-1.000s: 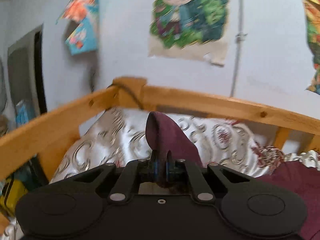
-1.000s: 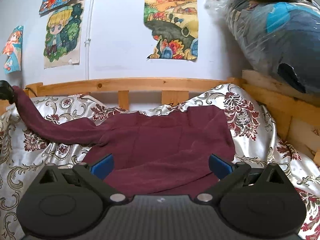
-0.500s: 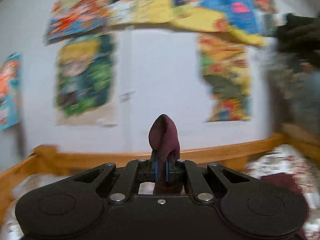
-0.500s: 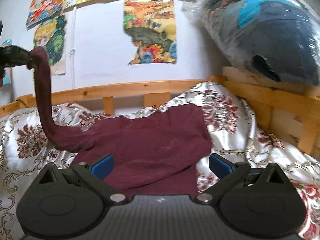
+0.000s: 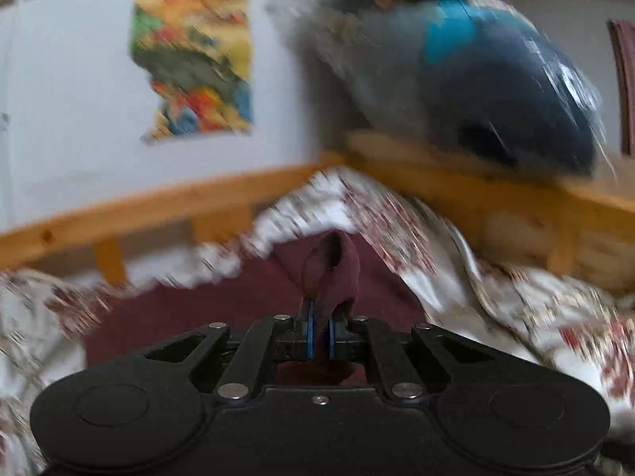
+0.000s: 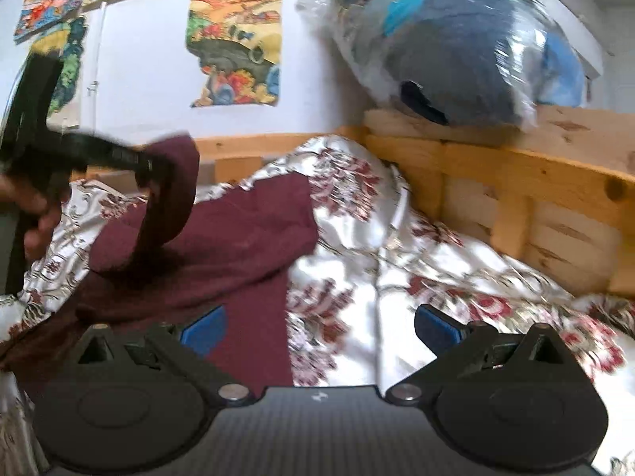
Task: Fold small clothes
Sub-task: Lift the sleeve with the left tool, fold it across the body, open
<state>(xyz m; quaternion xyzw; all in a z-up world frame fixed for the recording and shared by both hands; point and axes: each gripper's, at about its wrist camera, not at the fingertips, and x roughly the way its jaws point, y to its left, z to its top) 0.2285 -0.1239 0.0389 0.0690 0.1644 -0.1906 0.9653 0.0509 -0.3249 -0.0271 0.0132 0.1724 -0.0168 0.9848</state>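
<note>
A sleeve end of the maroon knit garment (image 6: 238,238) is being pinched by the closed left hand-held gripper (image 5: 320,335) and held above the garment's body, spread on the floral satin bedspread (image 6: 397,261). The right hand-held gripper (image 6: 319,327) is being held wide open and empty over the garment's right edge. Bare bedspread is being left free up to the wooden bed rail (image 6: 516,182).
</note>
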